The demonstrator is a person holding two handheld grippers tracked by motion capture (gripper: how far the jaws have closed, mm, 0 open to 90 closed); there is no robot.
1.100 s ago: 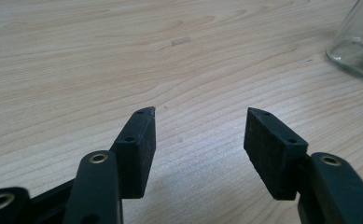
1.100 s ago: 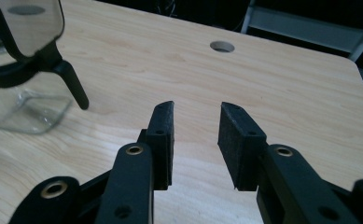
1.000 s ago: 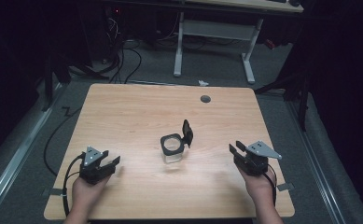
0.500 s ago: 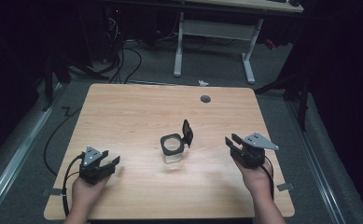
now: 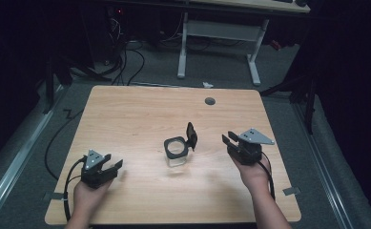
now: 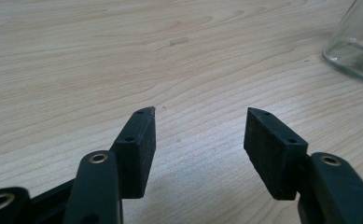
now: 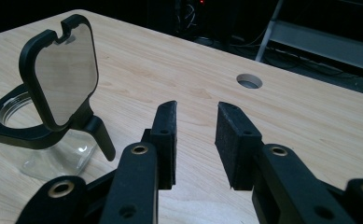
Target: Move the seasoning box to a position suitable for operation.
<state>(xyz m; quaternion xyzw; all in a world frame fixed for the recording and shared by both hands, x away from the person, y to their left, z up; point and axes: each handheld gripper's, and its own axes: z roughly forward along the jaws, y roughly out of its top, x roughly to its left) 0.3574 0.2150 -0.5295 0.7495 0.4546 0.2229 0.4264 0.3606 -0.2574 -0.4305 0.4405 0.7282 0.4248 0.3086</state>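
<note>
We hold a claw in each hand, forearms coming in from the near edge of the worktop (image 5: 135, 114). Our left hand (image 5: 88, 196) rests low on the worktop, its left claw (image 5: 112, 167) pointing forward and toward the middle, jaws spread wide with nothing between the pads (image 6: 268, 149). Our right hand (image 5: 253, 174) carries the right claw (image 5: 228, 139) raised off the worktop, angled forward and toward the middle. Its jaws have just been closing; they stand partly apart, nothing between them.
</note>
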